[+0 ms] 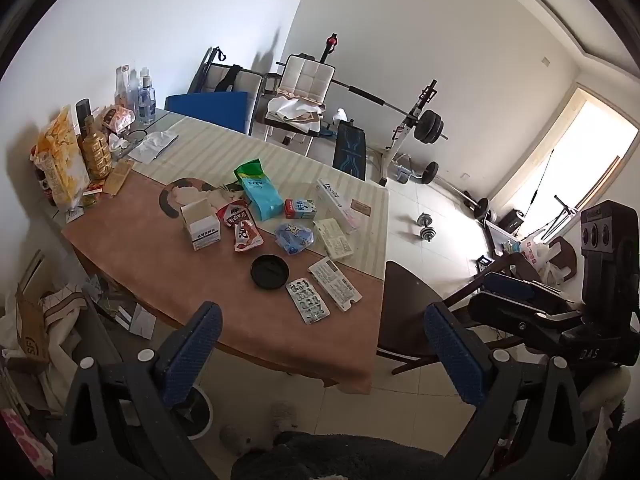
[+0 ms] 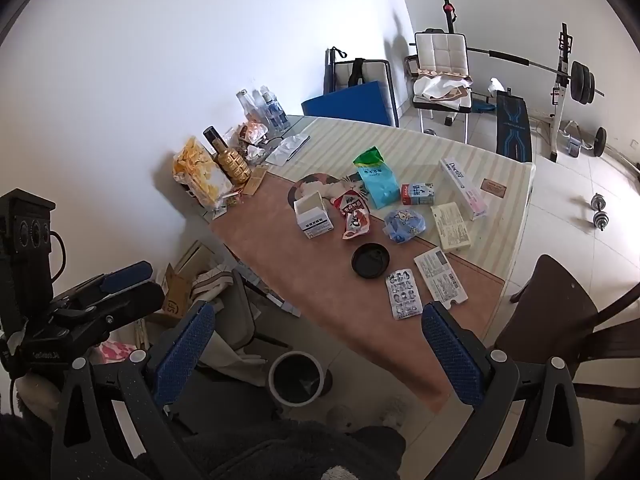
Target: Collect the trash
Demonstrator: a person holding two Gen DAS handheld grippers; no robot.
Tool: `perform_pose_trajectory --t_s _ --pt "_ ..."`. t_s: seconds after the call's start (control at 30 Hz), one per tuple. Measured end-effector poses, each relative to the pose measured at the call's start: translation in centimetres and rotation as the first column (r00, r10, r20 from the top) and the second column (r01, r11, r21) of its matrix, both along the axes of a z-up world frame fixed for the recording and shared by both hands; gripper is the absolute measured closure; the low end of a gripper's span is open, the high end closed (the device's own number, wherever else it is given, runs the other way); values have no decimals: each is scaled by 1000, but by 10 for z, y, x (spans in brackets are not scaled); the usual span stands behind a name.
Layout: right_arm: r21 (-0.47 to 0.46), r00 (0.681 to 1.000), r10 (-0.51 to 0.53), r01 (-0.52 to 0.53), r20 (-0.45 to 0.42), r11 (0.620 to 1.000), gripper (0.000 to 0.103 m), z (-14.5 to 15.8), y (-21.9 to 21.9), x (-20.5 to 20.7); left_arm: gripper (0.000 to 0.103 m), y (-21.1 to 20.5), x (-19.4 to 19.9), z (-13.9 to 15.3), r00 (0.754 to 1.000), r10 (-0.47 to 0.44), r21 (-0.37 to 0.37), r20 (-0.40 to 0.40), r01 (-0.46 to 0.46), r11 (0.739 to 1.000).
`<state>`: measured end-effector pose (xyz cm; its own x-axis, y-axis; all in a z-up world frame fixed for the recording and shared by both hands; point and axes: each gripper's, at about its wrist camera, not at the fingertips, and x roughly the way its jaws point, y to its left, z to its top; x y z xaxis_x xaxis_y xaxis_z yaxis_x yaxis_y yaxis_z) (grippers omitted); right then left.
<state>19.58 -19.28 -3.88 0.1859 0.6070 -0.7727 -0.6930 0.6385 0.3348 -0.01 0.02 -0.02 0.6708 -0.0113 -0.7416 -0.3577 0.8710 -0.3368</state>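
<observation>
Trash lies on the table (image 1: pixel 152 264) (image 2: pixel 280 256): a blister pack (image 1: pixel 307 301) (image 2: pixel 404 294), a flattened white box (image 1: pixel 334 285) (image 2: pixel 440 276), a black lid (image 1: pixel 270 271) (image 2: pixel 370 260), a blue wrapper (image 1: pixel 295 237) (image 2: pixel 405 225), a red snack packet (image 1: pixel 242 228) (image 2: pixel 354 216), an open white box (image 1: pixel 200 222) (image 2: pixel 312 216), a teal bag (image 1: pixel 258 190) (image 2: pixel 376 180). A round bin (image 2: pixel 297 376) stands on the floor by the table's near edge. My left gripper (image 1: pixel 322 354) and right gripper (image 2: pixel 316 356) are open and empty, held high in front of the table.
A chip bag (image 1: pixel 60 160), gold bottle (image 1: pixel 96 150) and water bottles (image 1: pixel 140 96) stand along the wall. A dark chair (image 1: pixel 408 312) (image 2: pixel 560 312) sits at the table's right. Cardboard clutter (image 1: pixel 32 320) lies at left. Weight bench and dumbbells (image 1: pixel 426 228) stand beyond.
</observation>
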Motion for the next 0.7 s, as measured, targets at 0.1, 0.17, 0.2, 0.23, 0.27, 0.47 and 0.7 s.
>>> perform_pose_trajectory --t_s 0.1,0.17,0.2,0.23,0.27,0.47,0.7 --pt "0 1000 1 -1 -2 1000 0 0 -1 1 0 0 0 0 1000 -1 0 2 1 1000" --pt "0 1000 1 -1 -2 1000 0 1 -2 1 0 0 1 0 1000 -5 -1 2 5 1000" --pt "0 1000 2 -2 -2 1000 0 1 -2 2 0 0 2 -1 1000 -7 -1 2 7 1000" --pt "0 1000 2 -2 -1 1000 0 1 -3 2 0 0 2 -1 1000 -9 1 1 9 1000" --pt "0 1000 3 -3 -1 1000 0 1 -3 2 0 1 3 -1 1000 -11 0 0 11 1000" --pt "3 1000 1 -1 -7 1000 0 -1 -4 0 0 0 1 1 1000 -1 4 9 1 1000" --pt "2 1000 6 -6 -4 1000 0 -1 1 -1 0 0 1 0 1000 -3 6 9 3 1000"
